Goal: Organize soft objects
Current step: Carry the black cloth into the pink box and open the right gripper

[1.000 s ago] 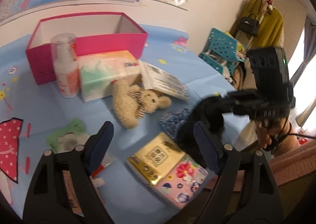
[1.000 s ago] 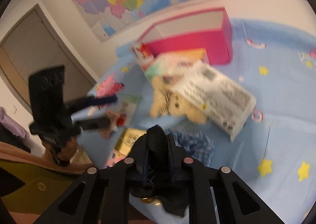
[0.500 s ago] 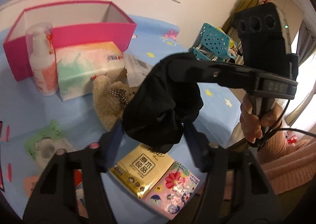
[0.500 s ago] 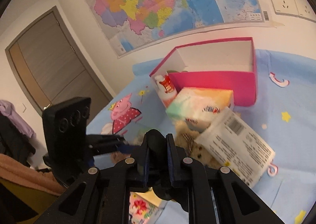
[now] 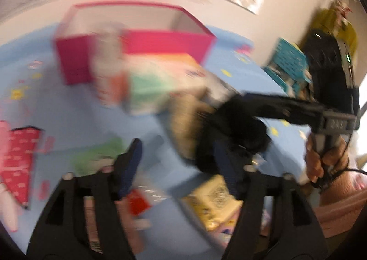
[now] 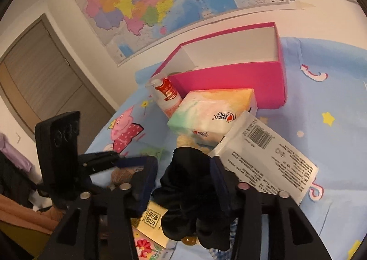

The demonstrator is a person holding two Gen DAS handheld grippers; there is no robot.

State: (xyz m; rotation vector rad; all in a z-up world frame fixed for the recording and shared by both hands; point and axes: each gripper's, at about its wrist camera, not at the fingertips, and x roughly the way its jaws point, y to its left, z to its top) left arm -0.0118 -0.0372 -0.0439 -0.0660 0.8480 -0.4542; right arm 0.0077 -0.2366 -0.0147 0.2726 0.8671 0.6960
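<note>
A black soft cloth (image 6: pixel 195 193) hangs between the fingers of my right gripper (image 6: pixel 183 182), whose jaws now stand wide apart; the cloth clings to the right finger. In the blurred left wrist view the same cloth (image 5: pixel 231 136) hangs from the right gripper over the table. My left gripper (image 5: pixel 179 163) is open and empty, close to the cloth. A beige plush bunny (image 5: pixel 183 122) lies under the cloth, mostly hidden. An open pink box (image 6: pixel 231 72) stands at the back.
On the blue tablecloth (image 6: pixel 325 90) lie a pastel tissue pack (image 6: pixel 213 115), a spray bottle (image 6: pixel 166 95), a white labelled packet (image 6: pixel 266 156), a yellow tissue packet (image 6: pixel 152 218) and a flowered packet (image 6: pixel 146 246). A teal basket (image 5: pixel 289 62) stands off the table's right.
My right gripper, shut on the black cloth before, has opened its jaws. The left gripper has moved fast; its view is blurred. The cloth hangs lower than half a second ago.
</note>
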